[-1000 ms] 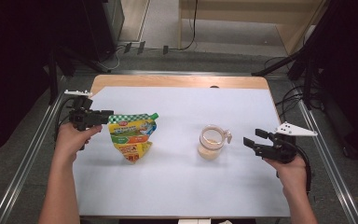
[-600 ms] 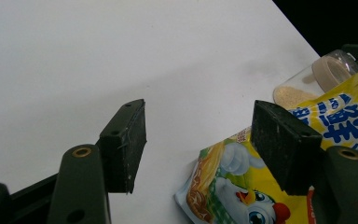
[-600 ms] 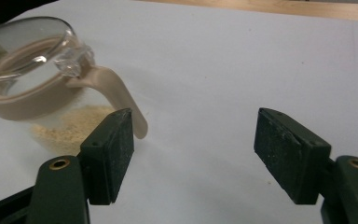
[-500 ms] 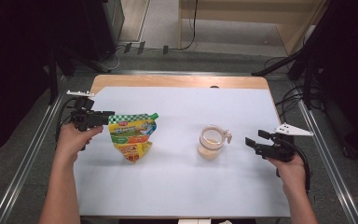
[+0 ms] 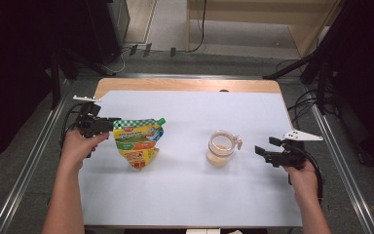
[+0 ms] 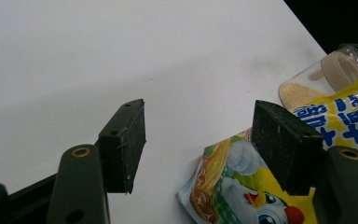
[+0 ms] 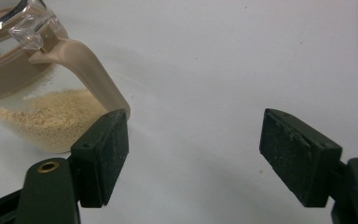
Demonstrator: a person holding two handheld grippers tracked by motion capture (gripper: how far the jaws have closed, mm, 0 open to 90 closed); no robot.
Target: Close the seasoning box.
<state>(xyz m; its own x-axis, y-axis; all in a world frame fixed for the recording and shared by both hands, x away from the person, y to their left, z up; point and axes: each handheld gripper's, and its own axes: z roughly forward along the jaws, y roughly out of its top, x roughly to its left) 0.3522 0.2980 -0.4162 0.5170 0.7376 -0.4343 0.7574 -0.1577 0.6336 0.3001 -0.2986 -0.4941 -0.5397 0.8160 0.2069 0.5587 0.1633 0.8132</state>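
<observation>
High view: fixed above the person's side, looking forward and down over the whole counter (image 5: 185,195). Both claw views sit low and close, each aimed toward the jar (image 5: 220,148); jar (image 6: 326,77) (image 7: 37,93) shared by all three

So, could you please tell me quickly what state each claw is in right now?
Left claw: open, holding nothing, beside the snack pouch.
Right claw: open, jaws just widened, empty, near the jar handle.
</observation>
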